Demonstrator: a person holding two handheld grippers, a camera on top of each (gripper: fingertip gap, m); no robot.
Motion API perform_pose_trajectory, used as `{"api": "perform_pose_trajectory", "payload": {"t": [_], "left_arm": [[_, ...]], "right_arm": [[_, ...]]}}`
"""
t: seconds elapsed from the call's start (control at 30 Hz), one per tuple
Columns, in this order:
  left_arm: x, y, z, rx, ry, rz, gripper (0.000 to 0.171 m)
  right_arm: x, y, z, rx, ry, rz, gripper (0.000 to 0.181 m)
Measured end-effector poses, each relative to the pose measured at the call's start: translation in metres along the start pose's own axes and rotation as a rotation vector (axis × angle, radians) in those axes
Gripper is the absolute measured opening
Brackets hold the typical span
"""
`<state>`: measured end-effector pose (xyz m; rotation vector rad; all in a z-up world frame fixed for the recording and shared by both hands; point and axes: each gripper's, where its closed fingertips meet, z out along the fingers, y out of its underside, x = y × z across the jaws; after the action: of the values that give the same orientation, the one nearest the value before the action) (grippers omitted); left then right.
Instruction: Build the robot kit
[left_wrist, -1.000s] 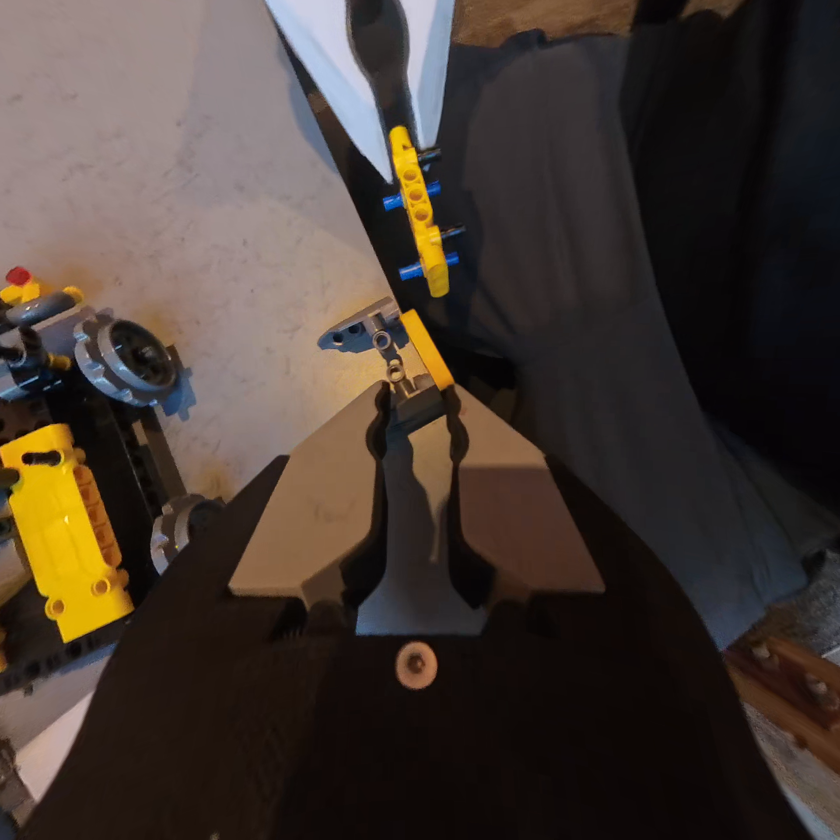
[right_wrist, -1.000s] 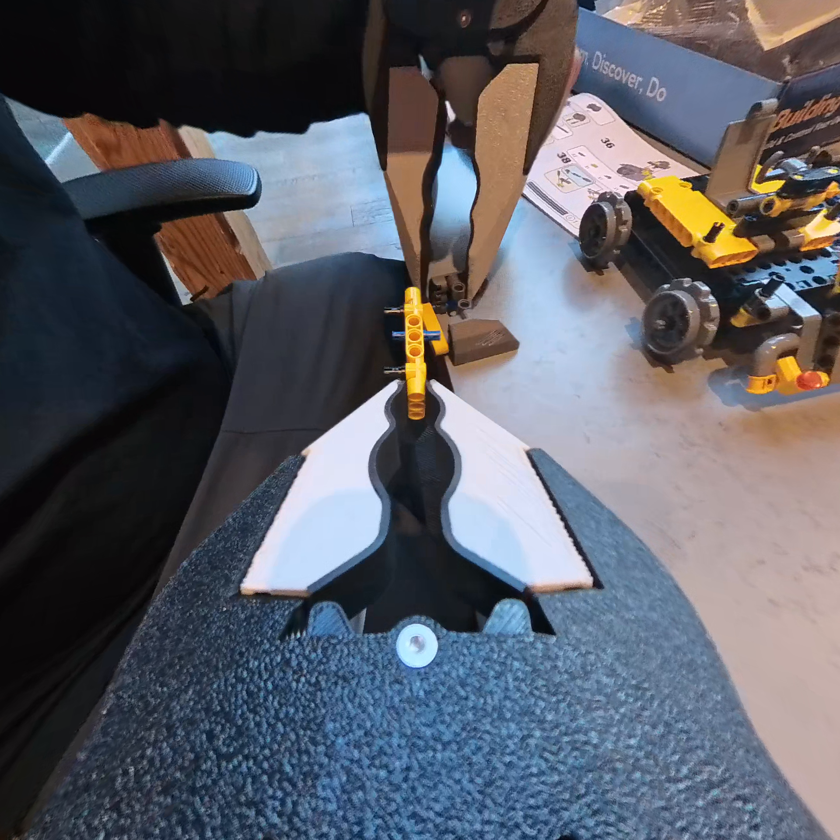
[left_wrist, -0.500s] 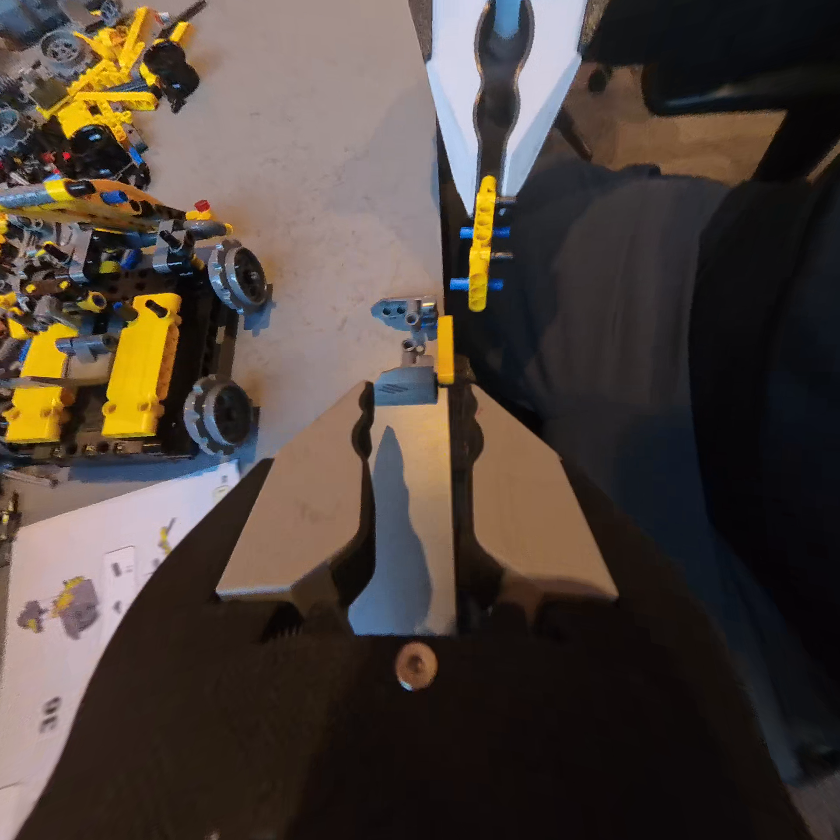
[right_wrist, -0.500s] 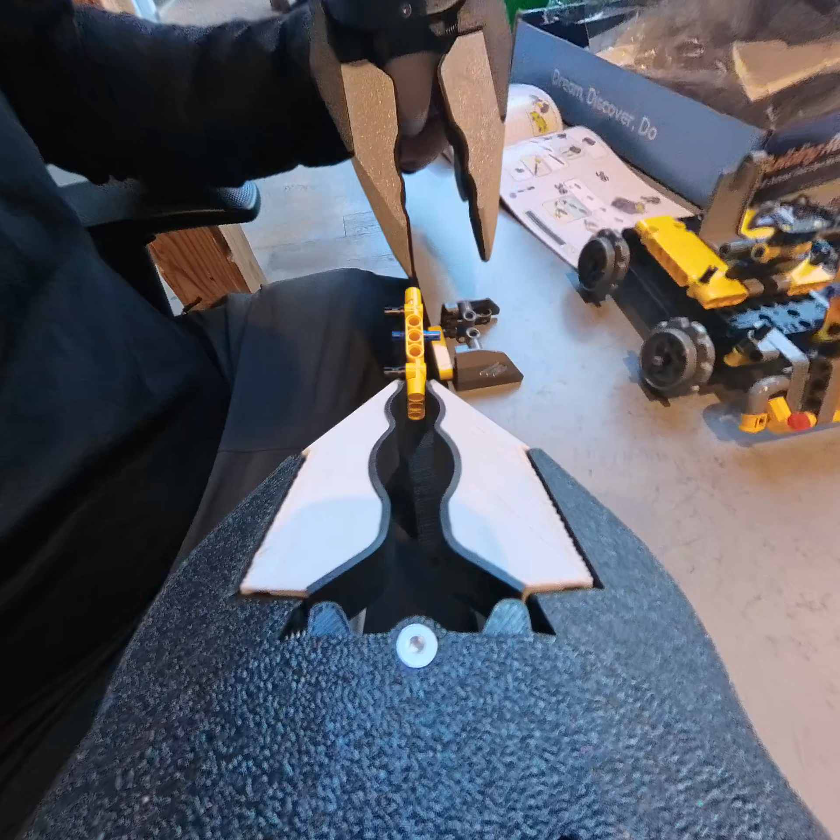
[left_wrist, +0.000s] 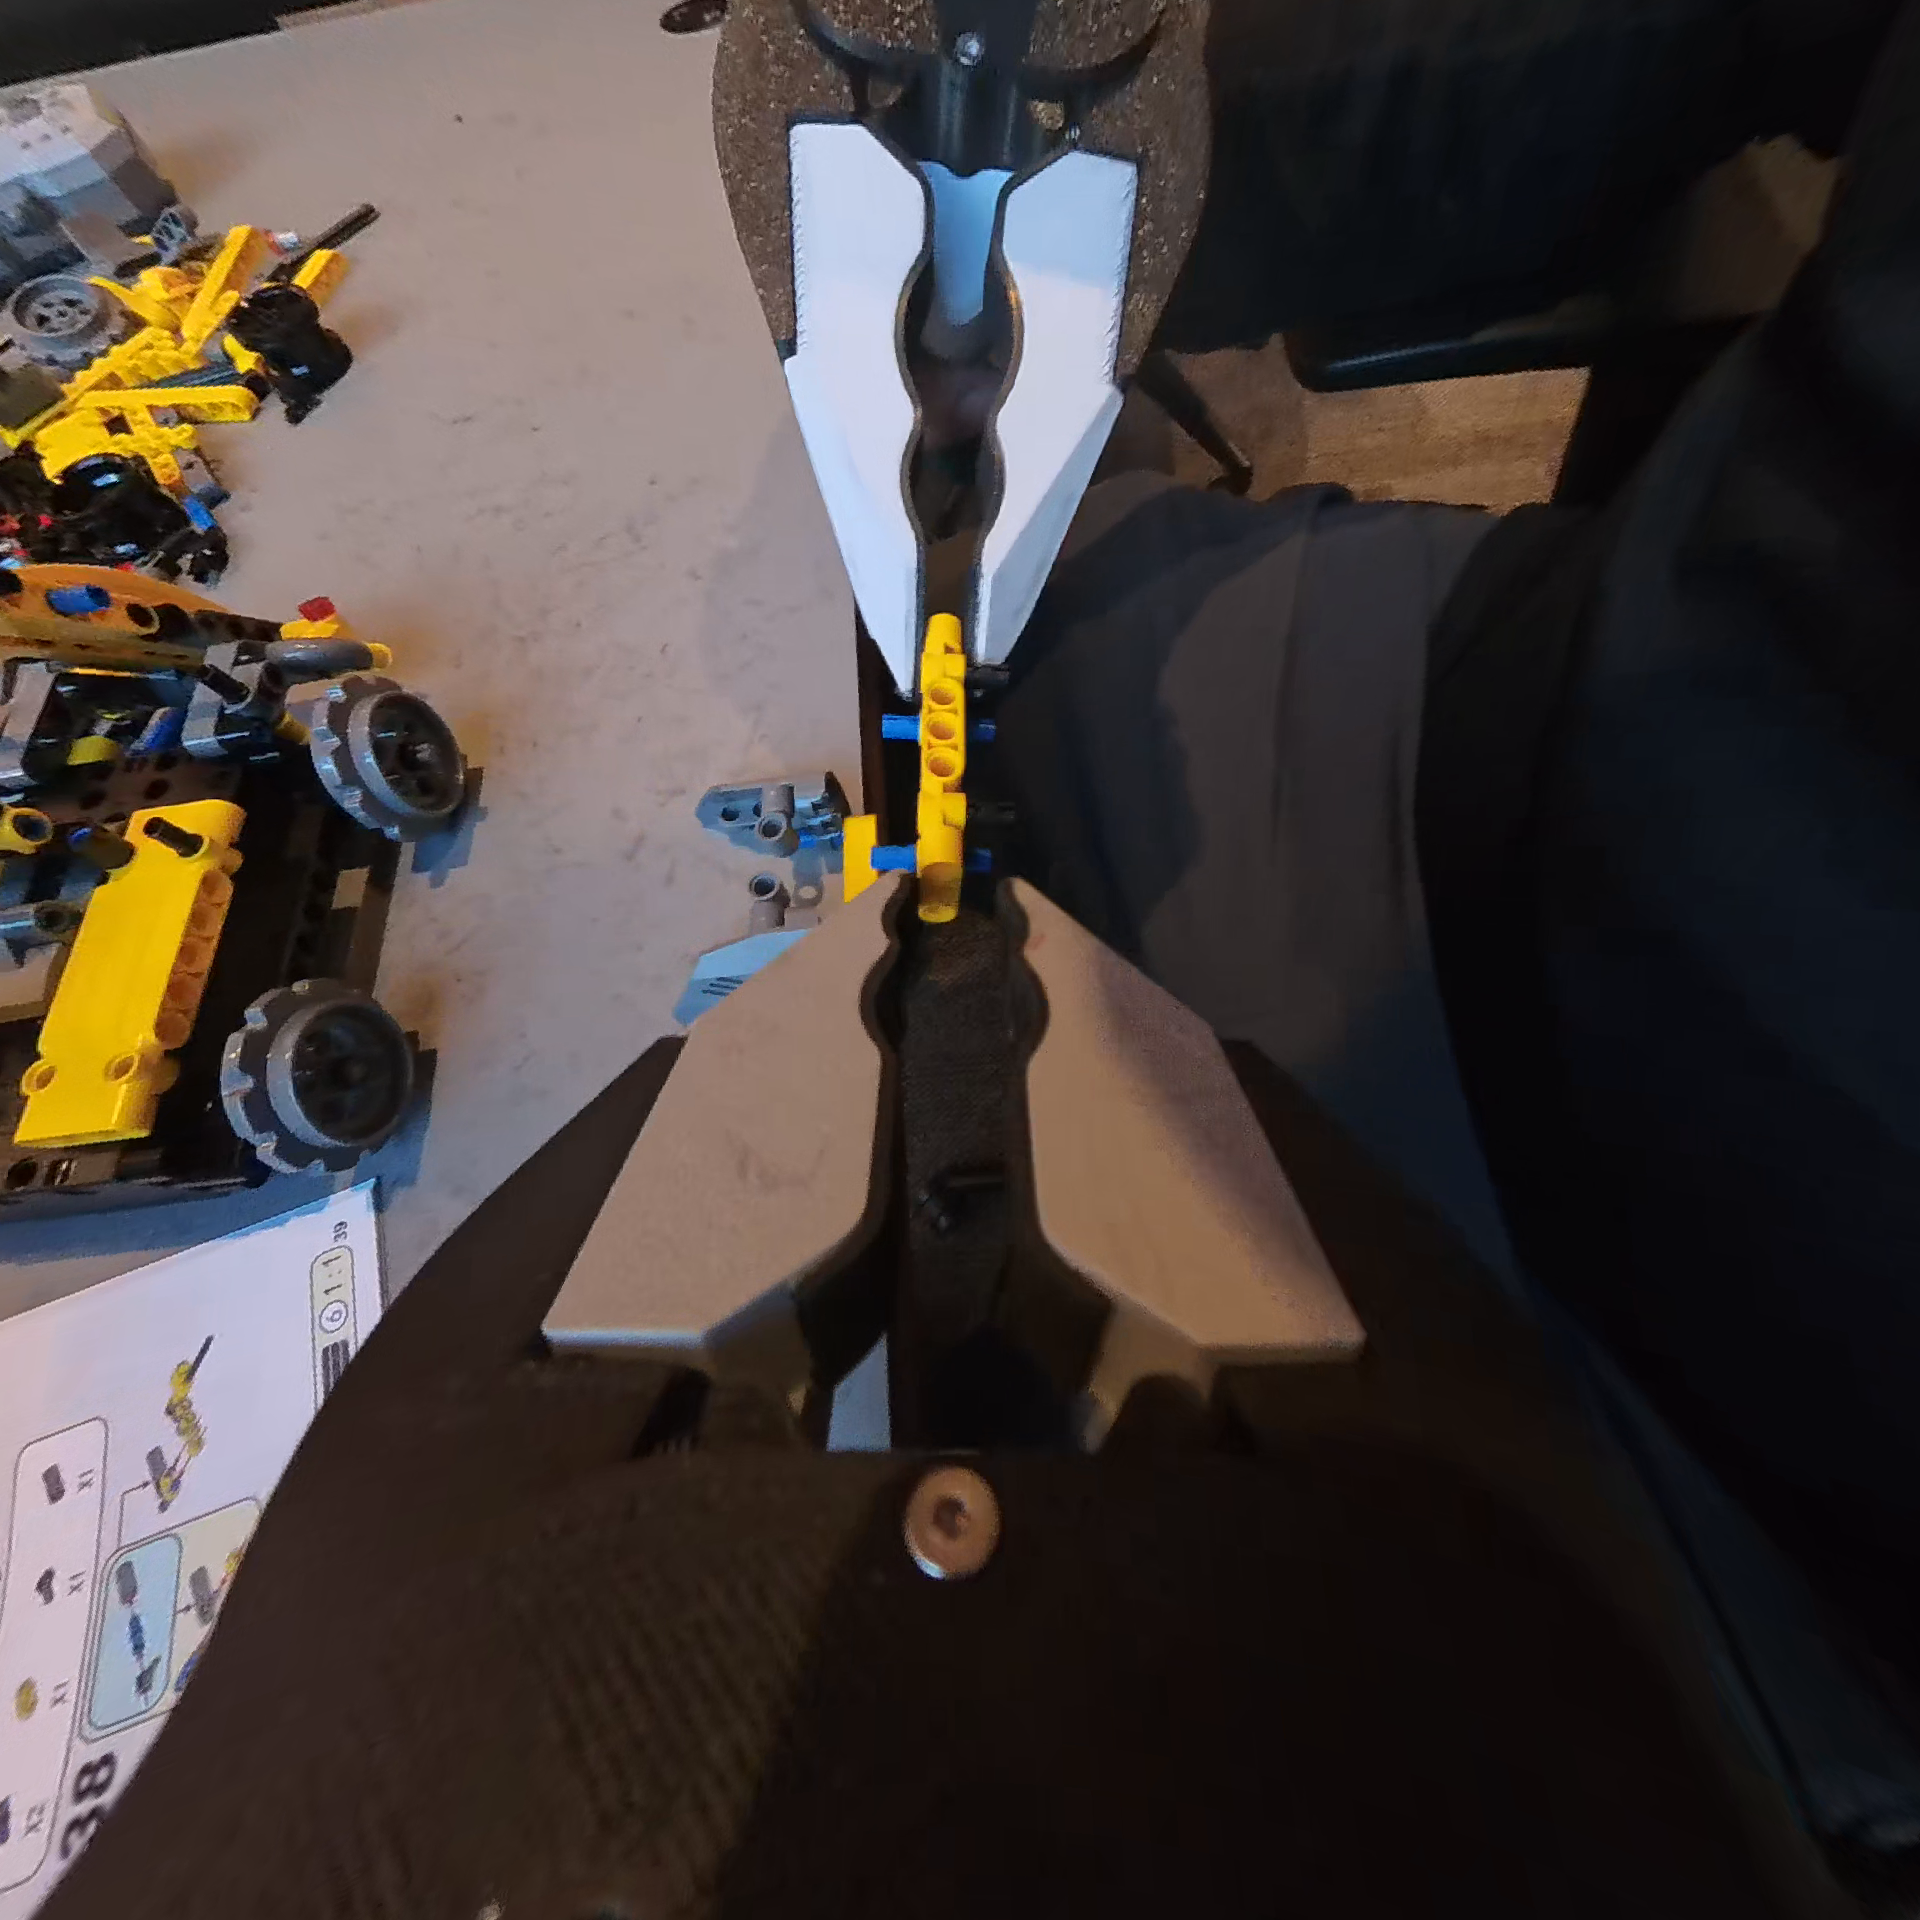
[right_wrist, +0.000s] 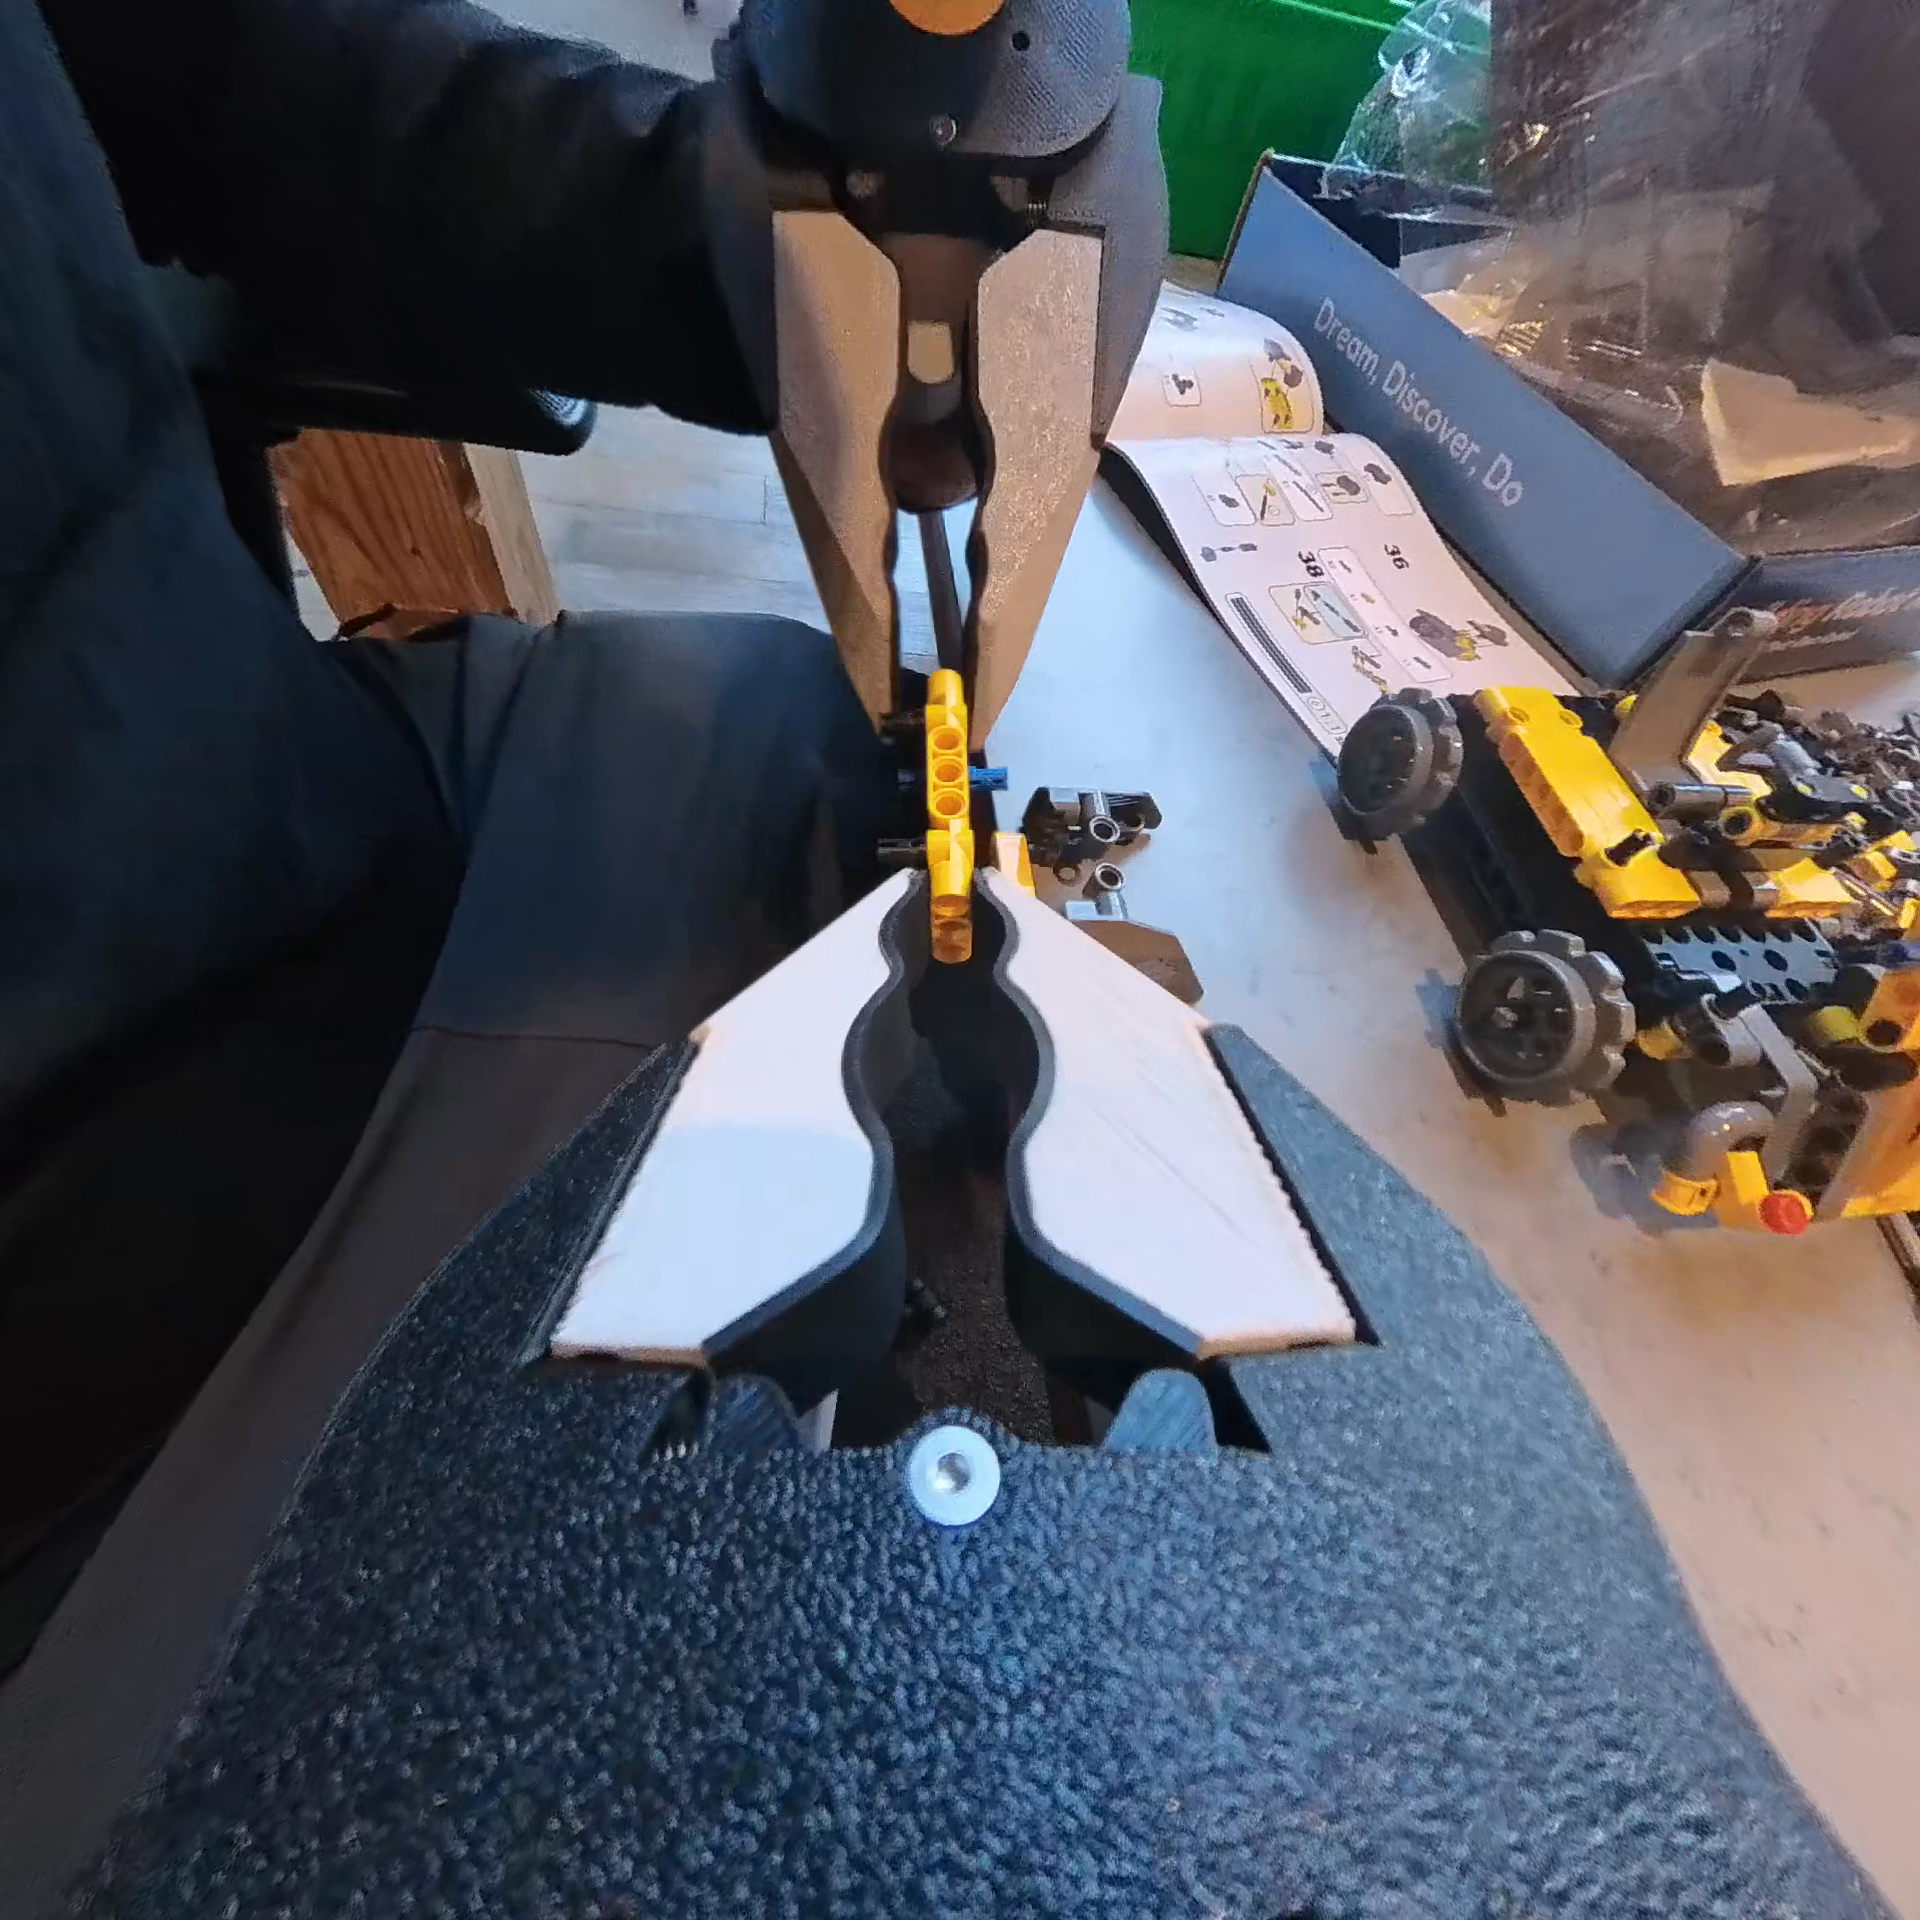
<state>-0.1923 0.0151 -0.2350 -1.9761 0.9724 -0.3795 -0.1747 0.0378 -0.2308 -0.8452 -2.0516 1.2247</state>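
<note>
My right gripper (right_wrist: 951, 881), white-fingered, is shut on one end of a yellow holed beam (right_wrist: 948, 790) with blue and black pins, and holds it in the air just off the table edge. It also shows in the left wrist view (left_wrist: 948, 660). My left gripper (left_wrist: 954, 885), grey-fingered, straddles the other end of the beam (left_wrist: 941, 769). Its jaws are narrow, with a slim gap on one side. It also shows in the right wrist view (right_wrist: 935, 707). A small grey and yellow assembly (left_wrist: 779, 821) and a dark grey wedge panel (left_wrist: 722, 971) lie on the table beside it.
A yellow and black wheeled model (left_wrist: 187, 935) stands on the table (left_wrist: 582, 499), with an open instruction booklet (left_wrist: 125, 1507) and a pile of loose parts (left_wrist: 156, 343) nearby. A dark box (right_wrist: 1507, 499) lies behind the booklet. A person's lap (left_wrist: 1351, 831) is beyond the table edge. Less than 4 cm separates the two grippers' tips.
My left gripper let go of the grey and yellow assembly on the table, opened wide, then moved to the beam's free end and narrowed around it. The right gripper kept its hold.
</note>
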Motion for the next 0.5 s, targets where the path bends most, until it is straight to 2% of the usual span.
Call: {"api": "perform_pose_trajectory", "payload": {"t": [0.07,0.33,0.5], "left_arm": [[-0.001,0.002,0.001,-0.003,-0.009,0.011,0.006],[-0.002,0.011,0.004,0.006,-0.044,-0.001,0.006],[-0.007,0.008,-0.001,0.05,-0.084,0.015,0.006]], "right_arm": [[-0.001,0.0,0.002,0.001,-0.016,0.001,0.007],[-0.001,0.011,0.01,-0.038,-0.046,0.066,0.008],[0.004,0.013,0.005,-0.057,-0.015,0.075,0.023]]}}
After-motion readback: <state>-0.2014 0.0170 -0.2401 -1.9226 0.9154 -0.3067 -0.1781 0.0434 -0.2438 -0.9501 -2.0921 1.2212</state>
